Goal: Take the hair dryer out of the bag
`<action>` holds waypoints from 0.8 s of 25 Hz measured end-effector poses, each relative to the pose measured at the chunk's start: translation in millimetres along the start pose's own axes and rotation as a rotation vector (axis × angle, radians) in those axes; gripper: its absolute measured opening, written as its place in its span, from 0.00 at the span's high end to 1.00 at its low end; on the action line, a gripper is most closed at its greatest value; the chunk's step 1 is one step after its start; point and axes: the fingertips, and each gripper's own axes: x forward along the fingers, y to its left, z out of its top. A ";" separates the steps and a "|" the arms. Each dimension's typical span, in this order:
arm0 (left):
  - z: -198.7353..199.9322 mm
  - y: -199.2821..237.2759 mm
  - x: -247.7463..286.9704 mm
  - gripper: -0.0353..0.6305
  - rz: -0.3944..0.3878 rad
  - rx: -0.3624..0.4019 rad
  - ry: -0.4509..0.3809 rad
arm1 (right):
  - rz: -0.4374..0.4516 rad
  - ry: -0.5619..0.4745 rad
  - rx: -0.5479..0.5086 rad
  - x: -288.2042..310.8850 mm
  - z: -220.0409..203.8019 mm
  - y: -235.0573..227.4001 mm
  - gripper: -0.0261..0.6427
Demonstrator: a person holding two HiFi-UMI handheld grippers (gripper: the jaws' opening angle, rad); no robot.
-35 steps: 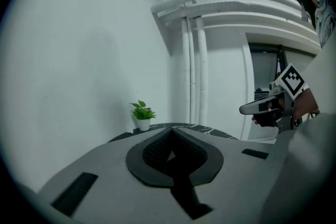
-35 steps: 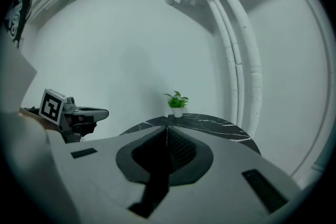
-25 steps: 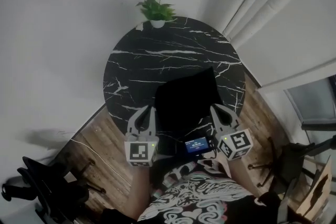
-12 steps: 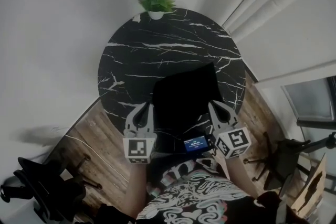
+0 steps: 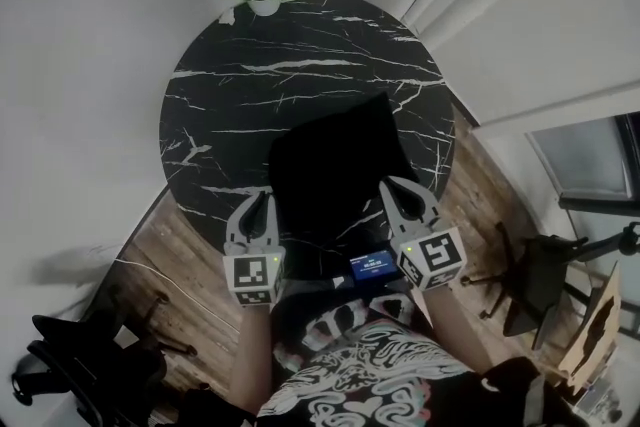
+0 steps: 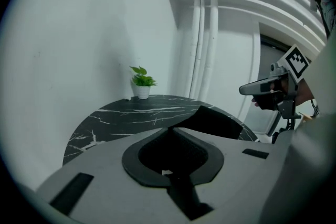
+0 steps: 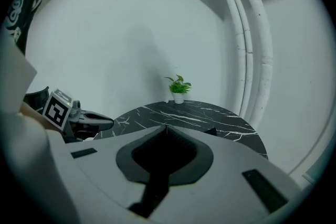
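While both sets of jaws are pinched together on nothing, the black bag [image 5: 335, 165] sits on the desk [image 5: 300, 55] just ahead, between left gripper [image 5: 262, 202] and right gripper [image 5: 391, 185]. Hair dryer's not visible, presumably inside; right looks slightly nearer.

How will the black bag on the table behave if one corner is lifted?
The black bag looks like soft cloth, so it will probably sag. In the left gripper view it humps above the table, so contents may weigh it down.
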 end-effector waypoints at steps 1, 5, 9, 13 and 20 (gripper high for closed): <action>-0.6 -1.5 -0.2 0.92 0.001 -0.007 0.003 | 0.000 0.008 0.001 0.4 -3.0 0.6 0.93; 8.5 -5.3 0.6 0.92 0.004 -0.029 -0.015 | 0.002 0.035 0.013 7.1 -11.3 -2.1 0.93; 7.7 -5.2 4.8 0.92 0.008 -0.033 0.001 | 0.030 0.079 0.028 13.9 -22.2 -2.7 0.93; 3.4 -1.5 10.4 0.90 0.015 -0.046 0.005 | 0.056 0.119 0.032 27.2 -36.1 -2.7 0.93; -24.4 -1.9 17.0 0.85 0.004 -0.108 0.039 | 0.122 0.165 0.018 46.0 -52.4 12.5 0.93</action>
